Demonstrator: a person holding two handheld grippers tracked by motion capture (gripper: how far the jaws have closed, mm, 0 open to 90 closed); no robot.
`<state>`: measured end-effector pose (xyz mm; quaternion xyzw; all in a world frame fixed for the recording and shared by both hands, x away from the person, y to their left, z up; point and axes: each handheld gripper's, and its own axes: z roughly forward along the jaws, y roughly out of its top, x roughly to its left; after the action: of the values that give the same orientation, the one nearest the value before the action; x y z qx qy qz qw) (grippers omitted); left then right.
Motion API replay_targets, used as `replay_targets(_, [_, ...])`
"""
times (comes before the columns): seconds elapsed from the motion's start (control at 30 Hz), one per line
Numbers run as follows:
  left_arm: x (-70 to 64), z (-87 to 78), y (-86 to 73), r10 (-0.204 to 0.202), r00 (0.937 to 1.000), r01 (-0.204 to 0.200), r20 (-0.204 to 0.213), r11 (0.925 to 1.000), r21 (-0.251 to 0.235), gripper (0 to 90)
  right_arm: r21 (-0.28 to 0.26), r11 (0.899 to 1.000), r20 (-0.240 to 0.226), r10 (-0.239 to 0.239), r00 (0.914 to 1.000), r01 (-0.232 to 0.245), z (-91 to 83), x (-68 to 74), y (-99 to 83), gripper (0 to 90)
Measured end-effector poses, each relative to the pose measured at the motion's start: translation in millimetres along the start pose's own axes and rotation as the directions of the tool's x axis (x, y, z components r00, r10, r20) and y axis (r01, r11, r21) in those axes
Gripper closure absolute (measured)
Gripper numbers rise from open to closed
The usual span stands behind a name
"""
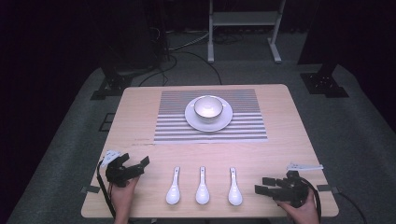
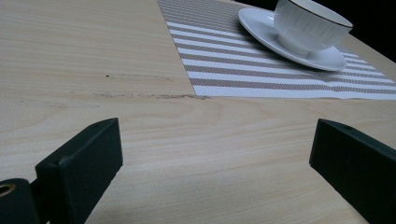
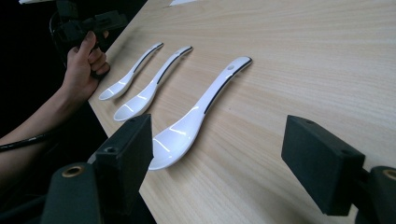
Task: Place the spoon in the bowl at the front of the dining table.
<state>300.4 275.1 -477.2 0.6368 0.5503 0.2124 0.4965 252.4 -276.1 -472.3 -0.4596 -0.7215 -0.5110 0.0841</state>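
A white bowl [image 1: 208, 107] stands on a white plate [image 1: 192, 121] in the middle of the striped placemat [image 1: 252, 126]; its inside looks empty. Nearer to the person than the placemat, three white spoons [image 1: 202, 185] lie side by side. The right gripper [image 1: 264, 186], jaws wide apart, is just right of the rightmost spoon [image 3: 196, 119]. The left gripper [image 1: 138, 165], also wide open and holding nothing, is left of the spoons.

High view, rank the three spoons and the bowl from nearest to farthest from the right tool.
1. Right spoon, just left of the right tool.
2. Middle spoon, centre of the row.
3. Left spoon, by the left tool.
4. Bowl, far side, on its plate.
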Motion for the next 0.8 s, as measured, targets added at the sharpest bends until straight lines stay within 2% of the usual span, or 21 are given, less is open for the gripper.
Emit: replay_targets(0.8, [-0.1,0.0,0.1,0.001,1.0,-0.001,0.004,1.0,-0.003,1.2,0.043,0.999,-0.024,-0.021,0.9995,0.022,24.4,7.3,21.1,23.7])
